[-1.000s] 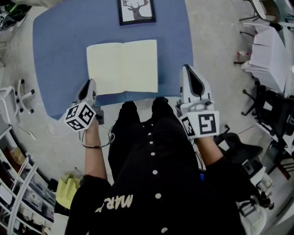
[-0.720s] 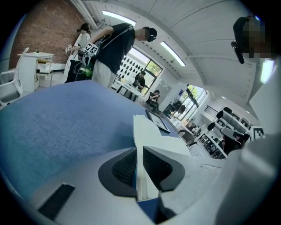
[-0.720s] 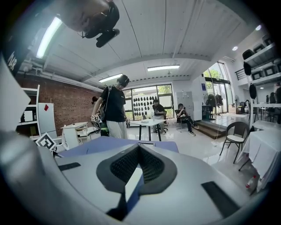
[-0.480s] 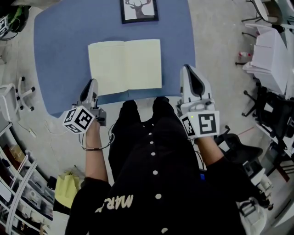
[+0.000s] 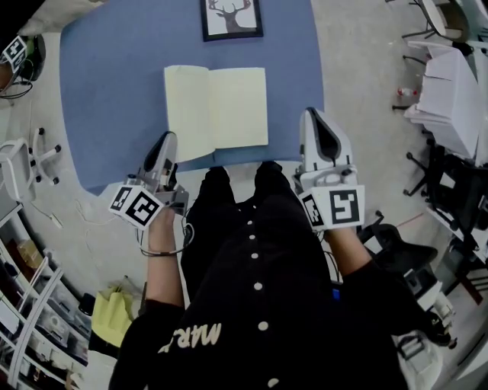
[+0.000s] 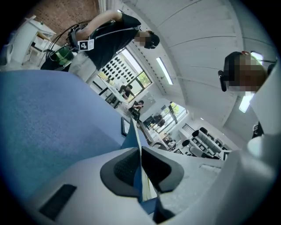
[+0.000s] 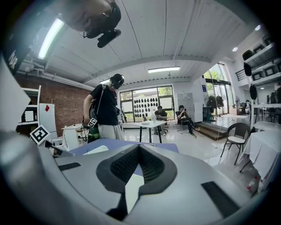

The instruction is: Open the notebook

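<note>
The notebook lies open on the blue table, near the middle, and its plain cream pages face up. Its left half looks a bit narrower than its right half. The left gripper is at about 7 o'clock from the notebook, right at its near left corner. In the left gripper view, the jaws are closed on the thin blue cover with the cream pages next to it. The cover stands up on its edge between the dark pads. The right gripper is at about 4 o'clock from the notebook, over the table's near right corner, and it does not touch the book. In the right gripper view its jaws are closed, the tips meet and nothing is held. At 12 o'clock from the notebook, a framed deer picture lies at the far edge of the table. In the right gripper view, another person in a dark shirt stands beyond the table.
</note>
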`<control>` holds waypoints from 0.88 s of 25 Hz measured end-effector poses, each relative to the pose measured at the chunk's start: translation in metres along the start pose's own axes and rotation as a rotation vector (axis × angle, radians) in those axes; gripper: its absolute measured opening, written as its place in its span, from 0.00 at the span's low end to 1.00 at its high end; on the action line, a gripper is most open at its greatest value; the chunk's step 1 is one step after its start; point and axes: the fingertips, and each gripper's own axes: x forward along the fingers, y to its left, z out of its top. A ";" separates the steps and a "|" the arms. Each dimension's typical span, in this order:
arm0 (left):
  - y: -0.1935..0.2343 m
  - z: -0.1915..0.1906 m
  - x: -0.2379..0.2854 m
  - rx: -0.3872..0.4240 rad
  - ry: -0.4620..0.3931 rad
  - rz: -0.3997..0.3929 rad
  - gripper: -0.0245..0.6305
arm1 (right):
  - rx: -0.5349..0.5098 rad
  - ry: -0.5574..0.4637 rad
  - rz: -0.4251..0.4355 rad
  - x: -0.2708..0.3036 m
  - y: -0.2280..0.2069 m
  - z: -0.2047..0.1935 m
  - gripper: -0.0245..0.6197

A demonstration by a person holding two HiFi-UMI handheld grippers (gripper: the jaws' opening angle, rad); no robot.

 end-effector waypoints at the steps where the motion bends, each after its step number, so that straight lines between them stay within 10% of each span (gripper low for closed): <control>1: -0.001 0.000 0.000 -0.009 -0.005 -0.009 0.07 | 0.000 -0.001 0.001 0.000 0.000 0.000 0.04; 15: -0.026 -0.008 0.019 -0.040 0.011 -0.093 0.07 | 0.006 0.005 0.002 0.000 -0.005 -0.003 0.04; 22: 0.032 0.001 -0.005 0.043 -0.003 0.126 0.08 | 0.008 0.005 0.003 0.006 -0.004 -0.003 0.04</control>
